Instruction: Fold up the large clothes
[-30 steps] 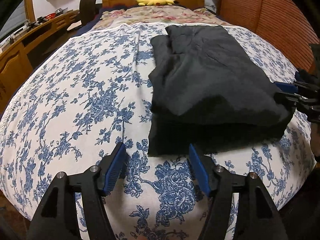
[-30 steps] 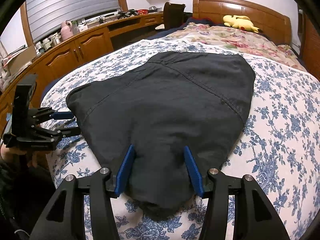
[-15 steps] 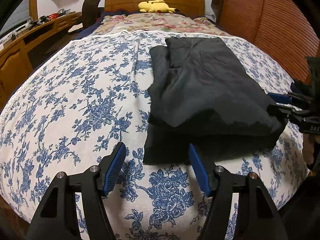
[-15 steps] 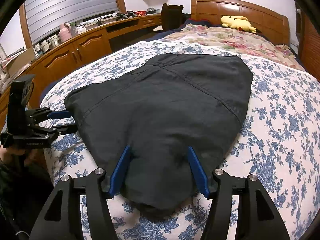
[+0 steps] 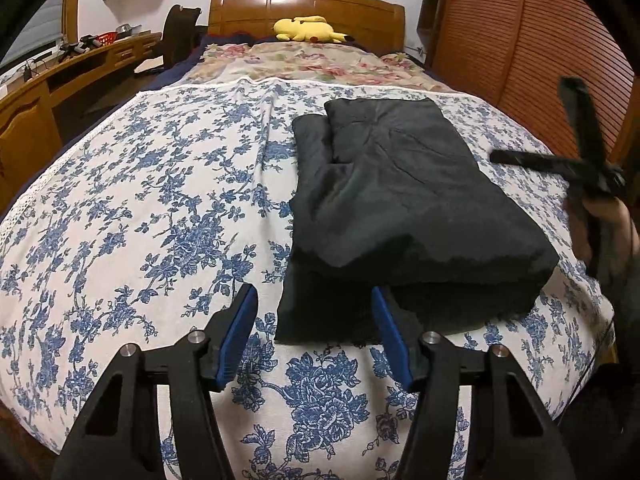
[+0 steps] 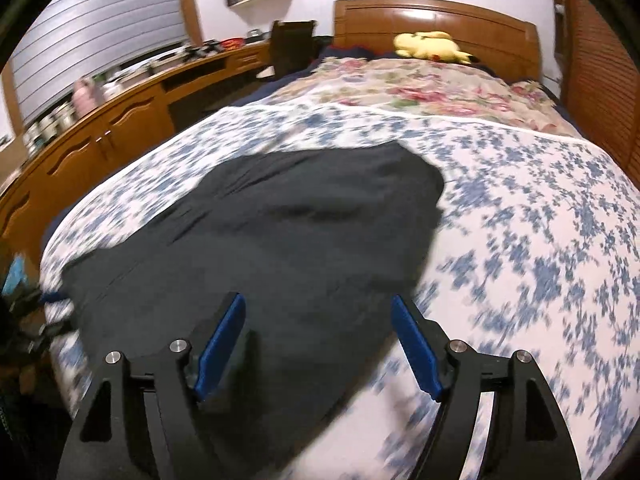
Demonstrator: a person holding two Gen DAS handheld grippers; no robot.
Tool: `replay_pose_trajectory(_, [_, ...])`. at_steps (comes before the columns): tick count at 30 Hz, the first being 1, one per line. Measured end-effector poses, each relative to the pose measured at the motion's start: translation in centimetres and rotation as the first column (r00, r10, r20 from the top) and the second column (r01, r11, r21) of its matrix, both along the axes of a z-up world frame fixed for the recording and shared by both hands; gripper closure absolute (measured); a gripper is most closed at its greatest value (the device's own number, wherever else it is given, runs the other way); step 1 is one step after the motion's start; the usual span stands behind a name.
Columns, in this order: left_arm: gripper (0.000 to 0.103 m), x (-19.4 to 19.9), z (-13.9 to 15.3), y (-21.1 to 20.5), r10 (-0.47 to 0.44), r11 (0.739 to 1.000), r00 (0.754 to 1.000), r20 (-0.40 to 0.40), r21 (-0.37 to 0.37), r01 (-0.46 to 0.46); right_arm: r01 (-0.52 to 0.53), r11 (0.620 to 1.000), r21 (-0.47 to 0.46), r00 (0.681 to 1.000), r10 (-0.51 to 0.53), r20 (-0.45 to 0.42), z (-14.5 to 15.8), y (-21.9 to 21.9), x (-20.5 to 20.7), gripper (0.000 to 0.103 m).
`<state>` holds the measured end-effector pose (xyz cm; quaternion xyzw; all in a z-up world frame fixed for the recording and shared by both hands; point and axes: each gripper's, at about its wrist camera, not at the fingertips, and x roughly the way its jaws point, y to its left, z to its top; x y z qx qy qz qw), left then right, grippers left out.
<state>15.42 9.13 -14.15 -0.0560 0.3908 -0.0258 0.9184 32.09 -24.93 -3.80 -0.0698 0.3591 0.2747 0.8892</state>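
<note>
A folded black garment lies on the blue-flowered bedspread, right of the bed's middle. My left gripper is open and empty, hovering just short of the garment's near left corner. In the right wrist view the same garment fills the middle, blurred by motion. My right gripper is open and empty above the garment's near edge. The right gripper also shows in the left wrist view, raised at the bed's right side.
A yellow plush toy lies by the wooden headboard. A floral quilt covers the far end of the bed. A wooden desk with drawers runs along the left. A louvred wooden wardrobe stands on the right.
Both grippers have pulled back from the garment and risen. The right gripper has let go of the near edge, opened wider and swung upward fast; its view is blurred. The garment stays folded.
</note>
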Motion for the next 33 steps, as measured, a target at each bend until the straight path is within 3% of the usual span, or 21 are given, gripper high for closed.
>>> replay_pose_trajectory(7, [0.052,0.3,-0.6,0.3,0.009,1.000,1.000,-0.009,-0.017,-0.009,0.086,0.996,-0.013,0.995,-0.087,-0.058,-1.6,1.7,7.6,0.026])
replay_pose_trajectory(13, [0.053,0.7,-1.3,0.4,0.015,1.000,0.999,-0.029,-0.016,-0.015,0.104,0.995,0.008,0.983,-0.101,-0.155,-4.5,2.1,10.9,0.024])
replay_pose_trajectory(20, [0.053,0.6,-1.5,0.7,0.023,0.999,0.999,-0.037,-0.022,-0.024,0.111,0.989,0.093,0.969,-0.087,-0.229,-6.6,1.2,12.1,0.020])
replay_pose_trajectory(31, [0.053,0.9,-1.8,0.0,0.009,1.000,0.999,-0.049,-0.015,-0.010,0.075,0.992,0.105,0.970,-0.048,-0.237,-8.3,1.8,11.6,0.020])
replay_pose_trajectory(33, [0.059,0.9,-1.9,-0.1,0.004,1.000,0.999,-0.053,-0.019,-0.005,0.056,0.992,0.112,0.971,-0.028,-0.238,-8.6,2.1,11.6,0.025])
